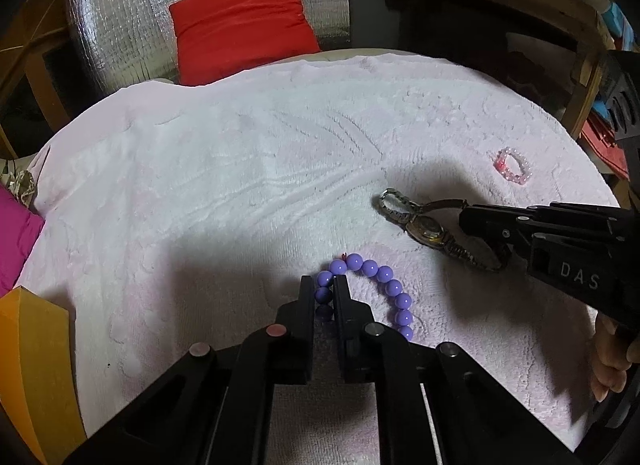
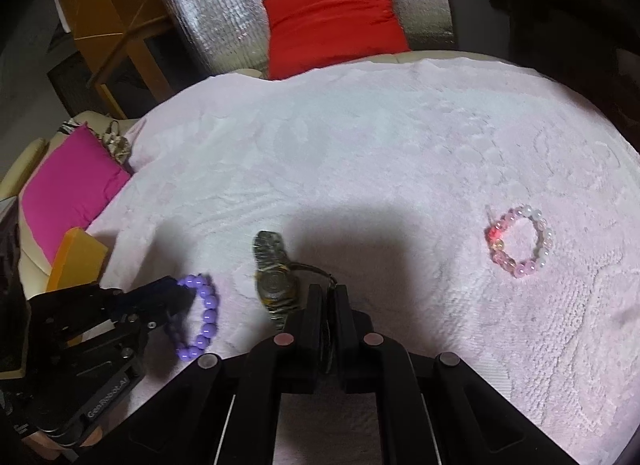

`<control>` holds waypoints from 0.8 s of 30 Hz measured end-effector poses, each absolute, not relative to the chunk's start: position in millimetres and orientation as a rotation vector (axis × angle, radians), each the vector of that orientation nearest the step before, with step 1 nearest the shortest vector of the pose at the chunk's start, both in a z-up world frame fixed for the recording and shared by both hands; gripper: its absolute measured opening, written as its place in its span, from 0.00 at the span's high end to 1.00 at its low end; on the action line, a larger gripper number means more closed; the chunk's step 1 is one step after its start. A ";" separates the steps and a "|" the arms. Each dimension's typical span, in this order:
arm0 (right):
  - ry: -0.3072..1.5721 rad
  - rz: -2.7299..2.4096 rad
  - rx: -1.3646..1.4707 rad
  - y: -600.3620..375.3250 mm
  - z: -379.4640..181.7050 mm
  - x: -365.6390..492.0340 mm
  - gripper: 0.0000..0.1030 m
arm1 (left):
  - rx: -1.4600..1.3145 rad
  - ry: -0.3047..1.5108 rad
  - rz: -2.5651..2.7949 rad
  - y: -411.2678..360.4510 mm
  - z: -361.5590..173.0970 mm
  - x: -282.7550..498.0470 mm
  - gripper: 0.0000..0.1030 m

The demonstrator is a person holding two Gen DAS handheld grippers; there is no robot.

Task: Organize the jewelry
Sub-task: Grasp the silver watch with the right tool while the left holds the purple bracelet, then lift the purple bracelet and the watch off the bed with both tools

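Low in the centre of the left wrist view, the left gripper (image 1: 325, 285) has its fingers nearly closed on a few beads of the purple bead bracelet (image 1: 376, 285), which lies on the pale pink towel (image 1: 224, 169). At right of that frame, the right gripper (image 1: 486, 233) pinches the strap of the wristwatch (image 1: 425, 229); in its own view the jaws stand almost together on the band. Well apart, at the right of the right wrist view, lies the pink bead bracelet (image 2: 520, 241).
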State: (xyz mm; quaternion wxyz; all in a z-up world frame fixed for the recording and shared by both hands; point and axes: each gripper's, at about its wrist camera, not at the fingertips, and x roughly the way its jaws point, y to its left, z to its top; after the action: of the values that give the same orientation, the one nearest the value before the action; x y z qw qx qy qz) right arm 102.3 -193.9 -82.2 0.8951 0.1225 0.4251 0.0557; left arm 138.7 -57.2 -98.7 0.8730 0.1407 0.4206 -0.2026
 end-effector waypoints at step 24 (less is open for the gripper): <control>0.617 0.193 0.112 -140.9 -4.1 56.9 0.98 | 0.187 0.781 -0.354 -16.0 -55.8 108.6 0.91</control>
State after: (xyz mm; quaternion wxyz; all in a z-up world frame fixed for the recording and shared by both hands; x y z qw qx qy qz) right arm 56.9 -140.9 -4.1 0.9467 0.0551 0.3028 0.0949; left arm 108.6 -16.0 -55.8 0.9053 0.0904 0.3780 -0.1714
